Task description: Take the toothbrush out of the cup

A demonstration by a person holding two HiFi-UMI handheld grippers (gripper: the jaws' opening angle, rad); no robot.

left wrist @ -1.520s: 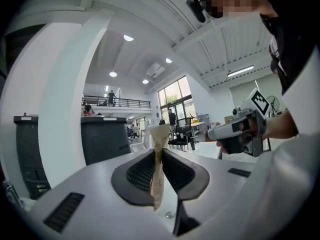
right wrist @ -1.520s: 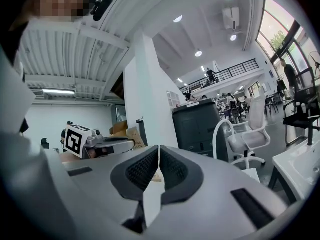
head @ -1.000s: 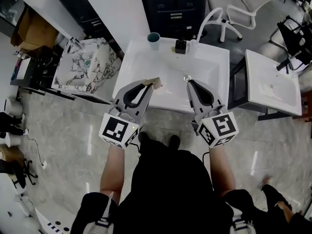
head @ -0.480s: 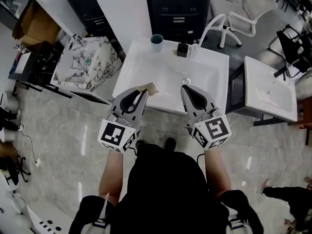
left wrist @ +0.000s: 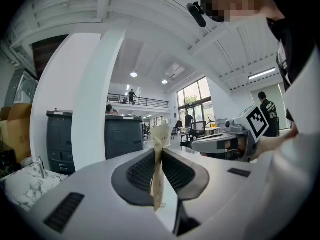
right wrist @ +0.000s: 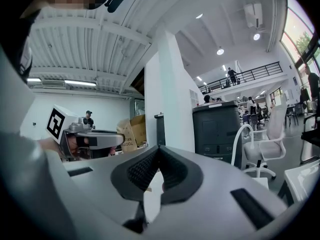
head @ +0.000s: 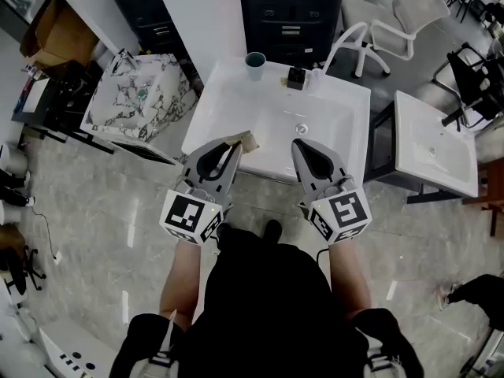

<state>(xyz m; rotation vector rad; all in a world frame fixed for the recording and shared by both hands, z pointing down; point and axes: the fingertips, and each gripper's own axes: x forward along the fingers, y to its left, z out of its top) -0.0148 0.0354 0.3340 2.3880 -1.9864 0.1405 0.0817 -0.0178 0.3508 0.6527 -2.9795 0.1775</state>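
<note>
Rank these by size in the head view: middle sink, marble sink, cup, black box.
1. Middle sink
2. Marble sink
3. Cup and black box: both tiny, about alike, so unranked.

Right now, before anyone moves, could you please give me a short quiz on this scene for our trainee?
1. True or false: the left gripper is shut on a thin beige piece.
2. Multiple choice: the teal cup stands A) at the far edge of the white basin, B) on the floor, C) between the jaws of the right gripper.
3. Fill in: the right gripper holds ____.
Key: 1 true; 2 A; 3 nothing (its jaws are together and empty).
</note>
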